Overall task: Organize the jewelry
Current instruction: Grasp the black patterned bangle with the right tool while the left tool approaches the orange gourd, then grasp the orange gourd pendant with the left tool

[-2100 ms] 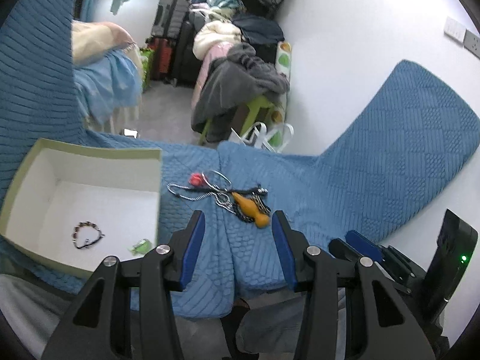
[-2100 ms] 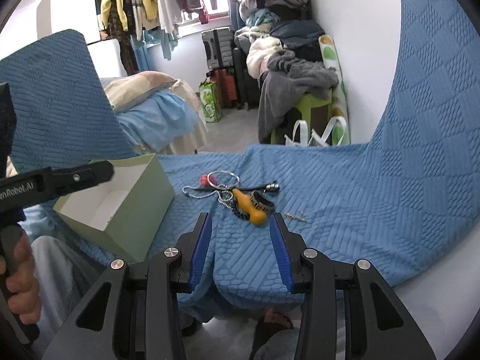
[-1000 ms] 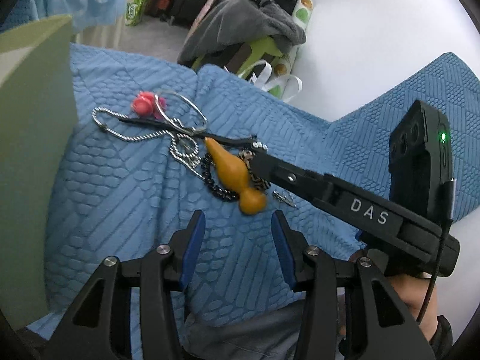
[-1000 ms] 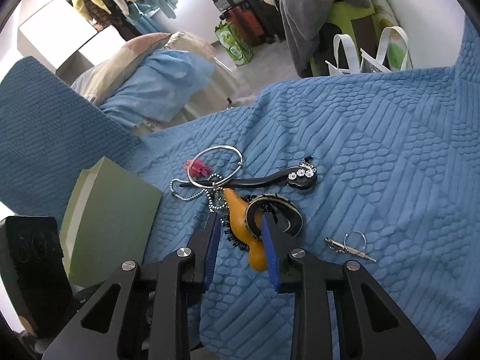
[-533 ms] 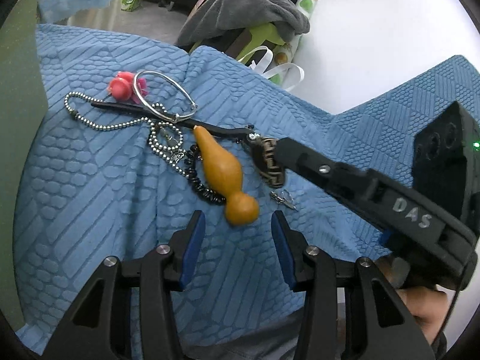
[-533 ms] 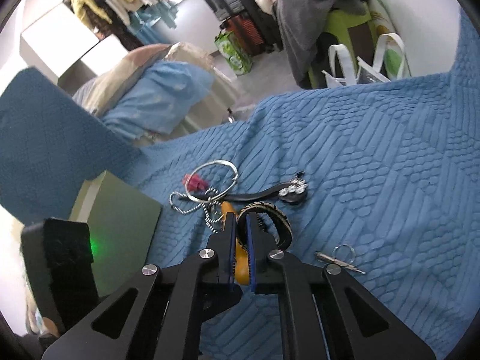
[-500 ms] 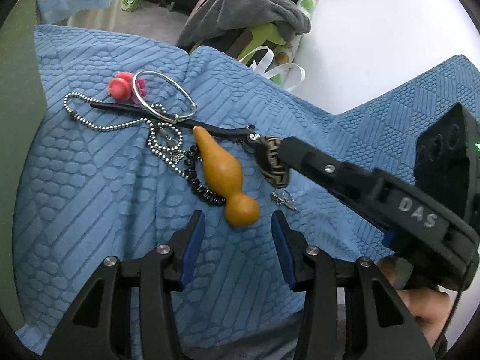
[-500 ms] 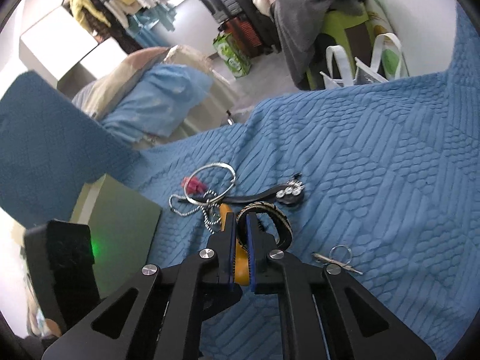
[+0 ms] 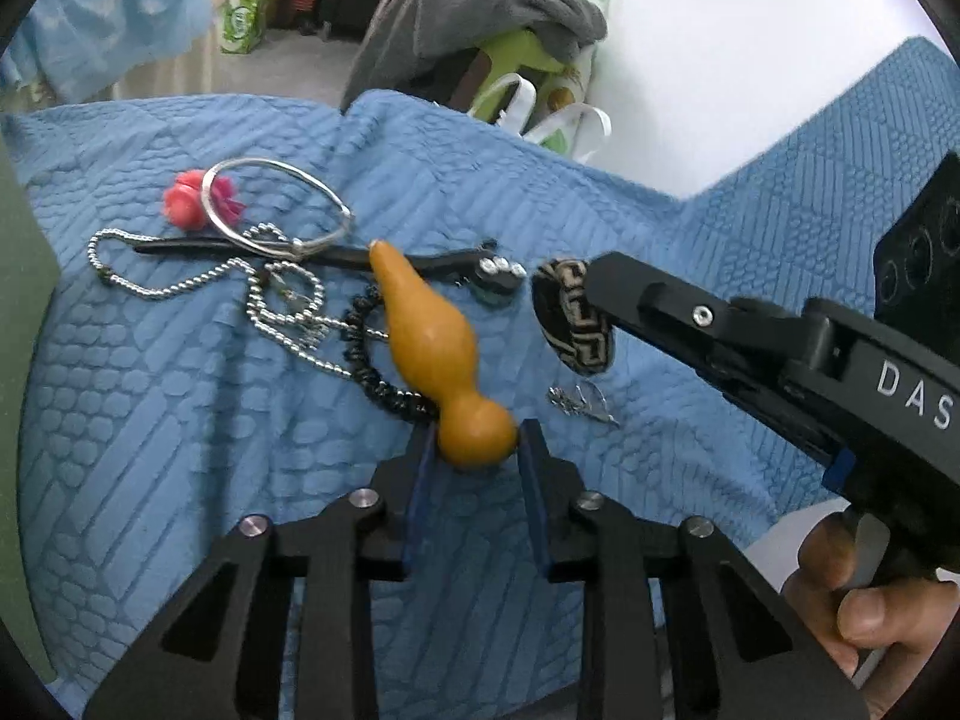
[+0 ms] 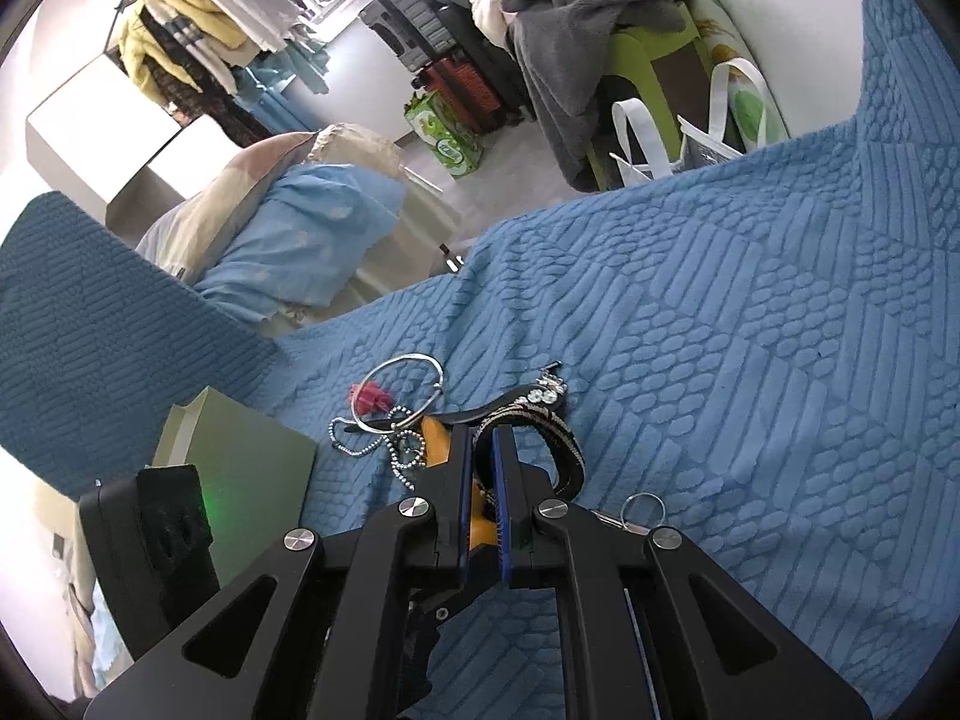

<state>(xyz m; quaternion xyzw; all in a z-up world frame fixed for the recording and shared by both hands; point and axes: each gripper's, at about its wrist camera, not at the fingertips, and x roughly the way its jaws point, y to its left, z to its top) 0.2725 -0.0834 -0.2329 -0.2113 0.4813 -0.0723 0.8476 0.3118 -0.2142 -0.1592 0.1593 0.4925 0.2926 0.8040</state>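
A pile of jewelry lies on a blue quilted cover (image 9: 180, 360). My left gripper (image 9: 474, 444) is shut on the round end of an orange gourd pendant (image 9: 432, 330) with a black bead cord. My right gripper (image 10: 482, 450) is shut on a black and beige patterned bangle (image 10: 564, 450), also seen in the left wrist view (image 9: 570, 318), held just above the cover. A silver bangle (image 9: 276, 210), a pink flower (image 9: 186, 204), a silver ball chain (image 9: 168, 282), a black hair clip with rhinestones (image 9: 492, 273) and a small silver earring (image 9: 582, 402) lie around.
A green box (image 10: 240, 480) stands at the left of the jewelry; its side fills the left edge of the left wrist view (image 9: 18, 300). Beyond the cover are a green stool with clothes (image 10: 636, 60), bags and a bed.
My left gripper has moved forward and closed on the gourd pendant's round end. My right gripper has lifted the patterned bangle slightly up and to the right, off the pile.
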